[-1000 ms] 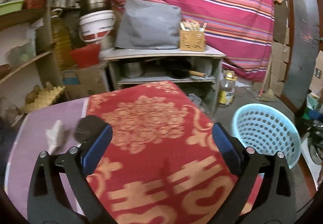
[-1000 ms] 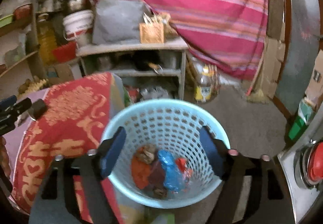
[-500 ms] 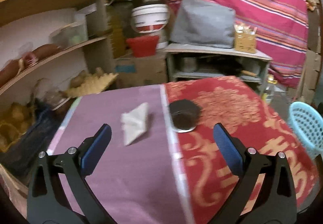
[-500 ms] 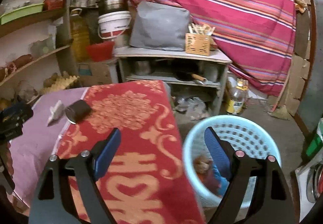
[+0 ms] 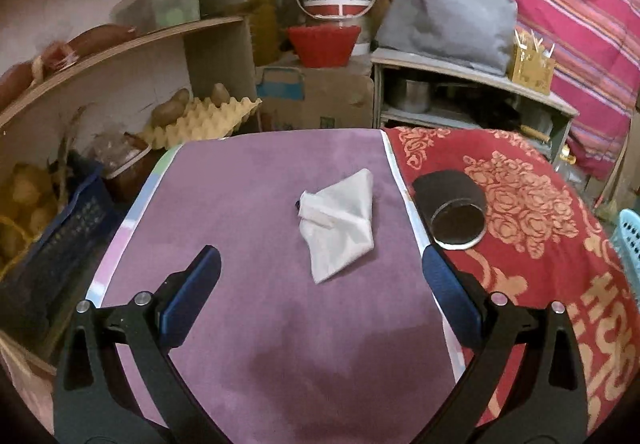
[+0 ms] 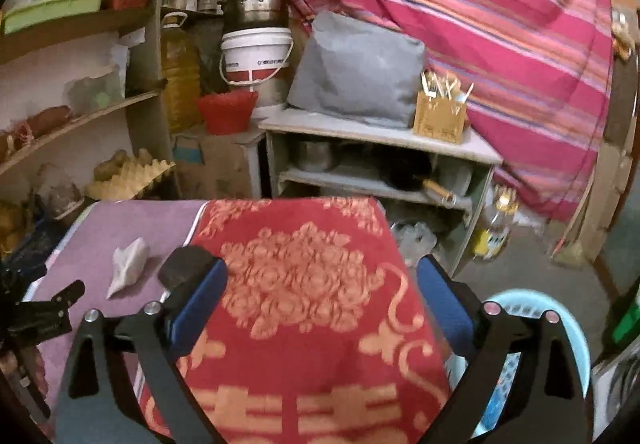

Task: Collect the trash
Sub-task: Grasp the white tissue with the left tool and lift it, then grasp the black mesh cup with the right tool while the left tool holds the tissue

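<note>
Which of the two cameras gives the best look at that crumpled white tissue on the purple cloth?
The left wrist view: the tissue lies whole and sharp, centred ahead of the left gripper. In the right wrist view it appears small, blurred, far left.

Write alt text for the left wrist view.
A crumpled white tissue lies on a purple cloth, ahead of the open, empty left tool. A dark paper cup lies on its side on the adjoining red patterned cloth, with cluttered shelves behind.
</note>
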Action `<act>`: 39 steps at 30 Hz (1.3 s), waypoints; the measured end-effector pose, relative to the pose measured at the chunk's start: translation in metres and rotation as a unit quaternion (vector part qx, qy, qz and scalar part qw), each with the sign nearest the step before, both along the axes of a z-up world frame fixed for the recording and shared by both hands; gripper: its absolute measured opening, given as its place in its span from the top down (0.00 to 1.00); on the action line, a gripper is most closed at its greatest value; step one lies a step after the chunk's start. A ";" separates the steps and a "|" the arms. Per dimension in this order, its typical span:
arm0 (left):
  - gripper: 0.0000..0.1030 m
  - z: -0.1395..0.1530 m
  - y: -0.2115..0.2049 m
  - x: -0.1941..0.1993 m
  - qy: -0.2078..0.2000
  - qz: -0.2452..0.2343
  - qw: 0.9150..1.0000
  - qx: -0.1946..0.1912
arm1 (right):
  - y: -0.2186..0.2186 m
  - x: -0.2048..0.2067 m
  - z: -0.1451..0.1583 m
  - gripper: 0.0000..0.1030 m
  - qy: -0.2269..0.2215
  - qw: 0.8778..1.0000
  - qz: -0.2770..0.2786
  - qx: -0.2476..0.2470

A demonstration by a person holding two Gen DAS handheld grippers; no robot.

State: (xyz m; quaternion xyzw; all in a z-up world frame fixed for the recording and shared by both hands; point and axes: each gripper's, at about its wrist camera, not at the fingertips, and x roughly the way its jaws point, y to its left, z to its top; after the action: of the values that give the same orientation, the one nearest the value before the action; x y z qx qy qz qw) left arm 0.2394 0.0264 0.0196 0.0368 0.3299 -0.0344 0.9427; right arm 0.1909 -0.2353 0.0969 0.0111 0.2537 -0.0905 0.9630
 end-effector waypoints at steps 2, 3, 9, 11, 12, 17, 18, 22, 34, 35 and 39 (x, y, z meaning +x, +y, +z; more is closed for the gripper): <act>0.06 -0.004 -0.006 0.013 0.004 -0.009 1.000 0.004 | 0.002 0.013 -0.004 0.09 0.004 1.000 0.000 0.006; 0.06 -0.006 -0.009 0.019 0.006 -0.011 1.000 0.005 | 0.002 0.021 -0.009 0.09 0.010 1.000 0.001 0.017; 0.07 -0.034 -0.024 0.064 0.037 -0.019 0.999 0.023 | 0.003 0.054 -0.027 0.09 0.034 0.998 0.003 0.044; 0.15 -0.043 -0.026 0.077 0.052 -0.023 0.998 0.027 | 0.007 0.063 -0.032 0.09 0.042 0.998 0.005 0.047; 0.21 -0.047 -0.026 0.084 0.063 -0.025 0.997 0.025 | 0.010 0.068 -0.035 0.09 0.046 0.998 0.005 0.045; 0.52 -0.062 -0.022 0.106 0.095 -0.034 0.995 0.021 | 0.028 0.084 -0.049 0.09 0.065 0.997 0.010 0.042; 0.55 -0.063 -0.020 0.108 0.096 -0.037 0.995 0.018 | 0.032 0.087 -0.053 0.09 0.070 0.997 0.012 0.041; 0.65 -0.059 -0.006 0.105 0.094 -0.042 0.995 -0.001 | 0.050 0.095 -0.061 0.09 0.079 0.996 0.027 0.039; 0.72 -0.030 0.063 0.077 0.064 0.009 0.998 0.020 | 0.121 0.116 -0.094 0.09 0.110 0.990 0.078 0.046; 0.72 -0.030 0.067 0.076 0.063 0.014 0.998 0.025 | 0.128 0.119 -0.098 0.09 0.115 0.989 0.079 0.040; 0.72 -0.033 0.086 0.070 0.065 0.038 0.997 0.032 | 0.144 0.126 -0.110 0.09 0.124 0.989 0.074 0.008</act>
State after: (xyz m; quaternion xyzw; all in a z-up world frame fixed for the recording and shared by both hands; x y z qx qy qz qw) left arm 0.3099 0.1122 -0.0134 0.0518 0.3921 0.0097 0.9184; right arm 0.3165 -0.0914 -0.0128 -0.0115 0.3721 -0.0176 0.9280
